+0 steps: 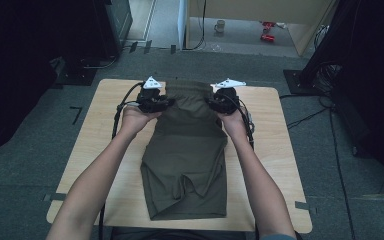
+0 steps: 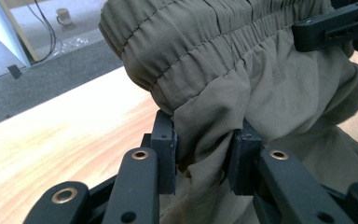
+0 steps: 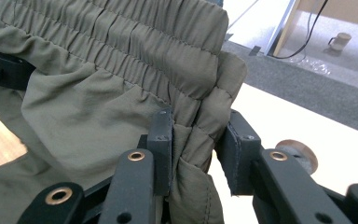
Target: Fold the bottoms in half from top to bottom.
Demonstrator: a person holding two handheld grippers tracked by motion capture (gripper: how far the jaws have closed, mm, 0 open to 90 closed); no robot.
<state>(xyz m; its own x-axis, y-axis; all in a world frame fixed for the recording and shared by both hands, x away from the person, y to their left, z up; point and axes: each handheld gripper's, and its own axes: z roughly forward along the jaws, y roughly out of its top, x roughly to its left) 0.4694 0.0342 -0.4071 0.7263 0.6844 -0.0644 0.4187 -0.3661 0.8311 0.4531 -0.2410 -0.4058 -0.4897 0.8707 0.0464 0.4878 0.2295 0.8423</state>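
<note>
A pair of olive-green shorts (image 1: 186, 150) lies on the wooden table (image 1: 95, 150), legs toward the person and the elastic waistband (image 1: 189, 88) at the far end, lifted off the surface. My left gripper (image 1: 166, 102) is shut on the left side of the shorts just below the waistband (image 2: 191, 51), with bunched fabric pinched between its jaws (image 2: 204, 154). My right gripper (image 1: 211, 102) is shut on the right side of the waistband (image 3: 121, 51), with folded cloth clamped between its pads (image 3: 193, 144). In the left gripper view the other gripper's jaw (image 2: 335, 25) shows at the top right.
Bare tabletop lies on both sides of the shorts. Past the far edge of the table there is grey carpet, cables (image 1: 200, 30), a mug (image 1: 220, 26) and red items (image 1: 267, 30) on the floor. Dark equipment stands at the left and right of the room.
</note>
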